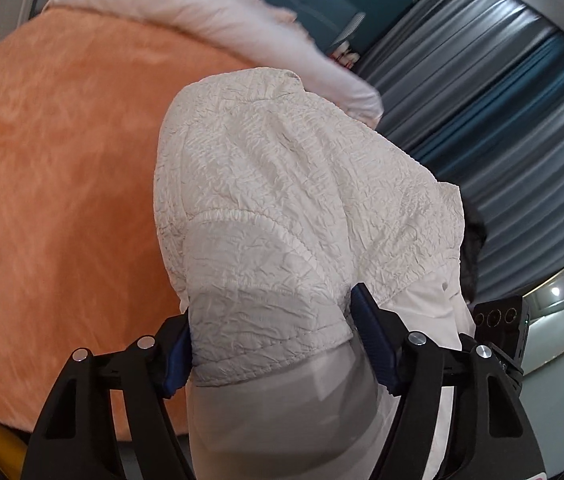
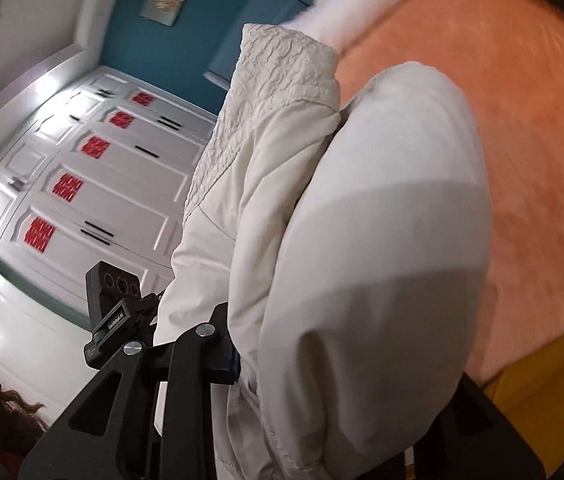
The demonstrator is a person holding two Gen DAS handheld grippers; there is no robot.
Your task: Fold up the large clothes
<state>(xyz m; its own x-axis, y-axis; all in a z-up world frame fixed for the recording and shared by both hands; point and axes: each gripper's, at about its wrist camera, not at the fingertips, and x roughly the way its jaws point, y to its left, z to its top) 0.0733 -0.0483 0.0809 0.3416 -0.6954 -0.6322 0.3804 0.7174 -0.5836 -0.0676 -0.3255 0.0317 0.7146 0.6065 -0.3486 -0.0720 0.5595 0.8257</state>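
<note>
1. The left claw (image 1: 272, 354) pinches the white jacket (image 1: 282, 200), and the right claw (image 2: 266, 364) seems to pinch another part
2. The jacket hangs bunched above the orange bed (image 1: 62, 160), unfolded; folding has barely begun
3. A pink blanket (image 1: 202, 4) lies across the bed's far end

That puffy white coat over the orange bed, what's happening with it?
A person is folding a white crinkle-textured padded jacket using two handheld grippers. The left gripper has a bunch of its fabric between its blue-padded fingers. The right gripper's fingertips are buried in the cloth. The jacket hangs above the orange fuzzy bedspread, not yet laid flat.
</note>
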